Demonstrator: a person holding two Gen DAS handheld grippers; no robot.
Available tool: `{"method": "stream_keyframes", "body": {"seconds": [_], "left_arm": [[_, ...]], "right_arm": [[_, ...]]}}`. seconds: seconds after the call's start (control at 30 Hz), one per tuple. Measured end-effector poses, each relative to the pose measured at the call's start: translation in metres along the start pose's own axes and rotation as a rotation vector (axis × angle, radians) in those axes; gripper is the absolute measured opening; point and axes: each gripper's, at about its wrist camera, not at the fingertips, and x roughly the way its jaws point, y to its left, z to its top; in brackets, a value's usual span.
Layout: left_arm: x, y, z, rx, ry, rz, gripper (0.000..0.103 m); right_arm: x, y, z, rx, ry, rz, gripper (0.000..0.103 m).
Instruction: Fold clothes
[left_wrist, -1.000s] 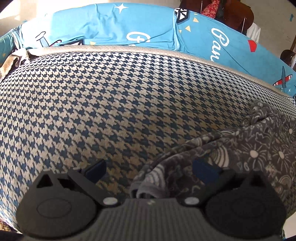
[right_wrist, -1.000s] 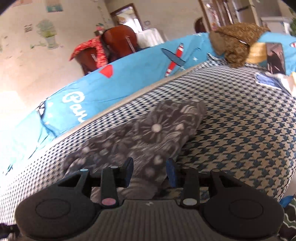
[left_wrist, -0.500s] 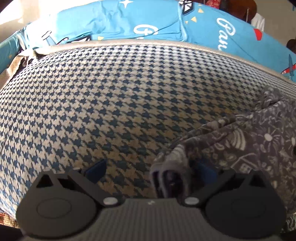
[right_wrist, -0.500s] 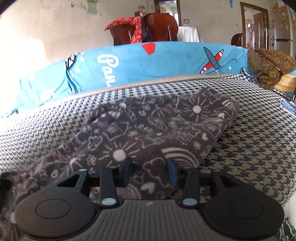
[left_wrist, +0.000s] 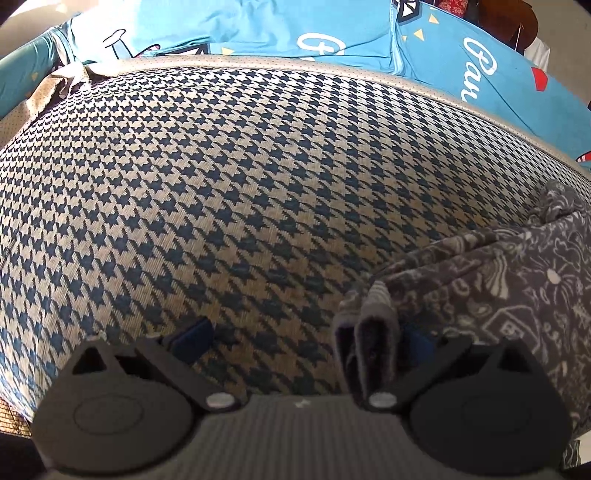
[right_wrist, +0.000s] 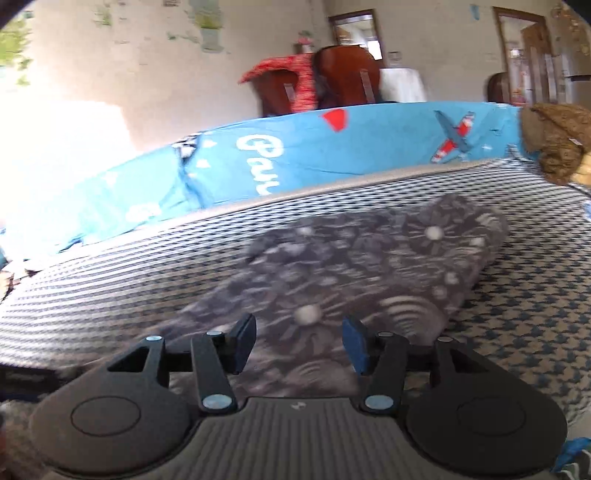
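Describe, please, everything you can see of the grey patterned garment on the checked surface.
The garment is soft, fleecy-looking dark grey cloth printed with white doodles: suns, rainbows, houses. It lies bunched lengthwise on the houndstooth surface, partly folded over itself. One ribbed end stands between the fingers of the left gripper, beside its right finger. The right gripper is over the cloth with open jaws, gripping nothing.

Surface: houndstooth cushion (left_wrist: 229, 177) in navy and tan, with pale beige piping along its far edge.
Behind it: bright blue printed fabric (right_wrist: 369, 147) with white script, red shapes and aeroplanes.
Wall: cream plaster wall (right_wrist: 147, 48), worn, with faded stickers.
Furniture: brown wooden chair (right_wrist: 343, 81) draped with a red patterned cloth (right_wrist: 291, 74).
Openings: wooden doorway (right_wrist: 524, 59) at right.
Light: strong glare at left.
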Motion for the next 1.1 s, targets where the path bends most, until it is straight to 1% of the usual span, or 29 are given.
{"method": "stream_keyframes", "body": {"seconds": [0.07,0.17,0.27,0.37,0.43,0.47,0.53,0.63,0.77,0.87,1.0,1.1], "left_arm": [[-0.001,0.001,0.000,-0.006,-0.001,-0.003,0.103],[-0.002,0.001,-0.001,-0.006,-0.003,-0.001,0.103],[-0.003,0.002,-0.001,-0.009,-0.004,-0.003,0.103],[-0.003,0.004,-0.001,-0.016,-0.004,-0.005,0.103],[-0.004,0.004,-0.001,-0.016,-0.005,-0.006,0.103],[-0.004,0.004,-0.001,-0.016,-0.005,-0.005,0.103],[-0.003,0.006,0.000,-0.017,-0.005,-0.007,0.103],[-0.001,0.010,0.002,-0.022,-0.004,-0.012,0.103],[-0.002,0.011,0.002,-0.026,-0.002,-0.019,0.103],[-0.002,0.011,0.001,-0.027,0.000,-0.020,0.103],[-0.002,0.011,0.000,-0.025,-0.001,-0.021,0.103],[-0.002,0.012,0.001,-0.024,-0.001,-0.024,0.103]], "right_arm": [[-0.005,0.008,-0.004,-0.011,0.009,0.065,0.052],[-0.012,0.024,-0.011,-0.059,0.018,0.140,0.051],[-0.017,0.040,-0.017,-0.110,0.032,0.202,0.047],[-0.019,0.053,-0.023,-0.136,0.056,0.246,0.039],[-0.020,0.062,-0.027,-0.163,0.068,0.277,0.031],[-0.022,0.067,-0.029,-0.185,0.067,0.286,0.029],[-0.025,0.075,-0.032,-0.223,0.069,0.296,0.023],[-0.021,0.084,-0.039,-0.263,0.102,0.301,0.019],[-0.011,0.092,-0.050,-0.326,0.159,0.279,0.019],[-0.005,0.092,-0.052,-0.334,0.173,0.265,0.020],[-0.007,0.092,-0.050,-0.329,0.172,0.258,0.020],[-0.018,0.092,-0.047,-0.310,0.137,0.266,0.021]]}}
